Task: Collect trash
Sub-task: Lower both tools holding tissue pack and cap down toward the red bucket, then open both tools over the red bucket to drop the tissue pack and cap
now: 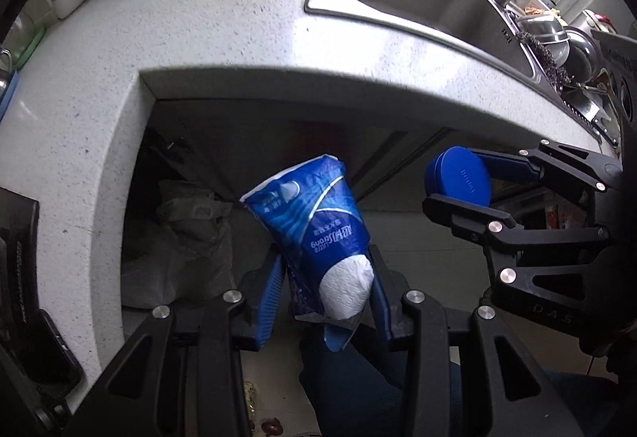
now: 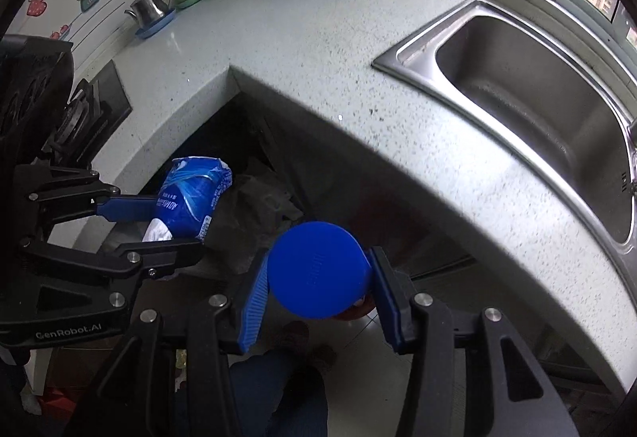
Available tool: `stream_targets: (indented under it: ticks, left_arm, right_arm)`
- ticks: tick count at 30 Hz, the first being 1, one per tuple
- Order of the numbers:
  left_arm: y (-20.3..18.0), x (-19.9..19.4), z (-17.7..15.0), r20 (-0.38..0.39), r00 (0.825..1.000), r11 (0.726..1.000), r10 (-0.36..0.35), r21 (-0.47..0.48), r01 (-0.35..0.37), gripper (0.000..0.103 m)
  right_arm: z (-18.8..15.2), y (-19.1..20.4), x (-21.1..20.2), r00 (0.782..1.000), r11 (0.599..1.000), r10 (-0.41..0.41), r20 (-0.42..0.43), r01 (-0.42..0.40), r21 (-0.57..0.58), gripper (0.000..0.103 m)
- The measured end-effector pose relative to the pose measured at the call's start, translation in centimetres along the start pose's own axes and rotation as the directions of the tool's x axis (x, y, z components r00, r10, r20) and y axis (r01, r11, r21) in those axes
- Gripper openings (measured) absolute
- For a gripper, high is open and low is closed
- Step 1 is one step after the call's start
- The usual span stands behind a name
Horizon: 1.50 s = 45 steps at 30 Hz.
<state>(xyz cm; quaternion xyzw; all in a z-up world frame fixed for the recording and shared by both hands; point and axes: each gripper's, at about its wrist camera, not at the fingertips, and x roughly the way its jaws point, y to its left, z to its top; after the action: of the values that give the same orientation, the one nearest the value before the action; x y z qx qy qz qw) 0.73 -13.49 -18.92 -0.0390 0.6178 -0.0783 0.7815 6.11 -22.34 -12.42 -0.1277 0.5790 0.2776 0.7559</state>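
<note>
My left gripper is shut on a crumpled blue tissue packet with white tissue showing at its lower end. It is held off the counter, over the floor gap below the counter edge. My right gripper is shut on a round blue lid, also held off the counter. In the left wrist view the right gripper and the lid sit to the right of the packet. In the right wrist view the left gripper holds the packet at the left, above a dark trash bag.
A speckled white counter curves around the gap. A steel sink is at the right, a stove at the left. A kettle, a jug and a wire rack stand at the back. A grey bag sits under the counter.
</note>
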Motion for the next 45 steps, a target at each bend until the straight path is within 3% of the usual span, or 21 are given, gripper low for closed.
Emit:
stream_targets:
  ticks: [10, 21, 30, 34, 35, 40, 43, 45]
  left_arm:
    - [1.6, 10.5, -2.5, -0.092, 0.995, 0.999, -0.048, -0.006, 0.048, 0.037]
    - [3.4, 24.6, -3.1, -0.137, 0.987, 0.996, -0.085, -0.027, 0.082, 0.037]
    - [3.5, 34.5, -3.2, -0.177, 0.981, 0.995, -0.073, 0.048, 0.083, 0.037]
    - [3.7, 37.5, -3.1, -0.188, 0.979, 0.995, -0.081, 0.047, 0.092, 0.038]
    - [3.7, 38.0, -3.0, -0.188, 0.978, 0.994, -0.094, 0.044, 0.104, 0.04]
    - [4.4, 39.8, -2.9, -0.193, 0.975, 0.993, -0.11, 0.01, 0.114, 0.071]
    - [4.9, 40.2, -3.0, -0.2, 0.969, 0.99, -0.142, -0.022, 0.14, 0.082]
    - [5.0, 40.4, -3.2, -0.204, 0.97, 0.991, -0.132, -0.019, 0.131, 0.084]
  right_arm:
    - [-4.1, -1.3, 8.7, 0.996, 0.999, -0.023, -0.087, 0.027, 0.047, 0.046]
    - [-6.4, -3.7, 22.2, 0.989, 0.993, -0.016, -0.146, 0.032, 0.112, 0.046]
    - [-9.3, -5.9, 31.0, 0.985, 0.991, -0.002, -0.17, 0.024, 0.13, 0.046]
    - [-10.1, -7.2, 32.9, 0.984, 0.991, 0.01, -0.176, 0.014, 0.135, 0.046]
    - [-10.2, -7.3, 33.5, 0.984, 0.991, 0.011, -0.178, 0.013, 0.137, 0.046]
    - [-11.1, -7.8, 34.5, 0.982, 0.989, 0.025, -0.185, 0.002, 0.145, 0.046]
    - [-11.3, -7.8, 35.0, 0.981, 0.99, 0.037, -0.189, -0.01, 0.14, 0.046]
    - [-11.4, -7.8, 35.2, 0.982, 0.991, 0.038, -0.187, -0.013, 0.135, 0.046]
